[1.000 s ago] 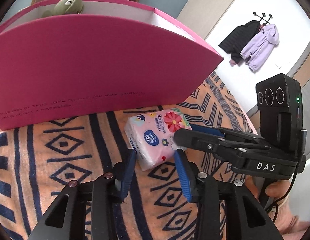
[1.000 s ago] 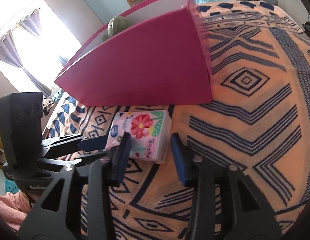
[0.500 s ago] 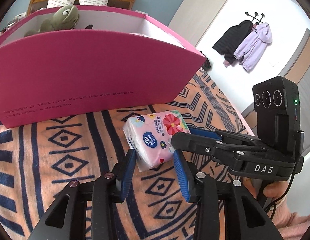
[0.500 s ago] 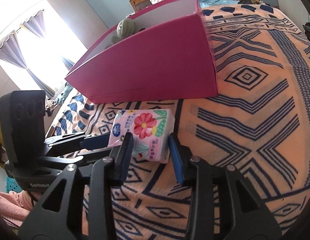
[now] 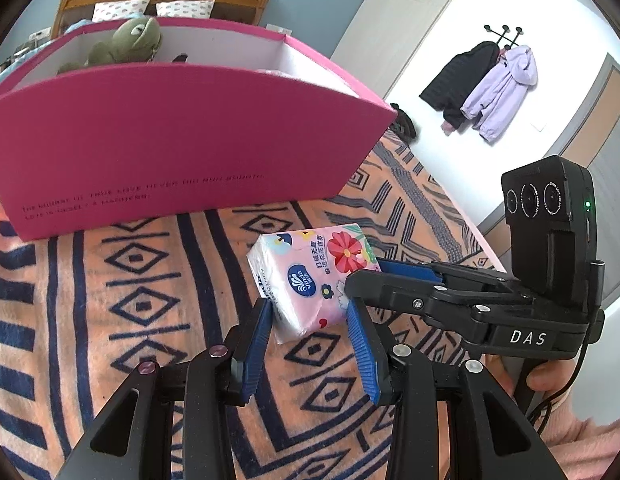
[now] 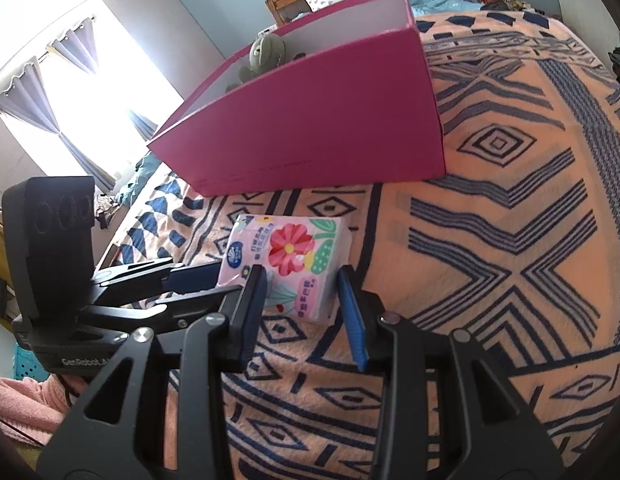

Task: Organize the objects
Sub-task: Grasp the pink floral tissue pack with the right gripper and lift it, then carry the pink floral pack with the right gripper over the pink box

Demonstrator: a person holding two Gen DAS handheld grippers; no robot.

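Note:
A pink floral tissue pack (image 5: 310, 276) is held above the patterned bedspread, in front of a large pink box (image 5: 165, 140). My left gripper (image 5: 310, 312) is shut on its near corner. My right gripper (image 6: 303, 284) is shut on another side of the same pack (image 6: 289, 256). Each gripper shows in the other's view: the right one (image 5: 390, 276) comes in from the right, the left one (image 6: 197, 280) from the left. A green plush toy (image 5: 125, 42) sits inside the box, also seen in the right wrist view (image 6: 263, 54).
The orange and navy bedspread (image 6: 510, 240) spreads wide to the right of the box (image 6: 318, 120). A wooden headboard with pillows (image 5: 161, 4) stands behind. Jackets hang on a wall rack (image 5: 490, 84). A bright curtained window (image 6: 81, 92) is at left.
Both grippers have risen with the tissue pack between them; the box now sits lower in both views and more of its inside shows.

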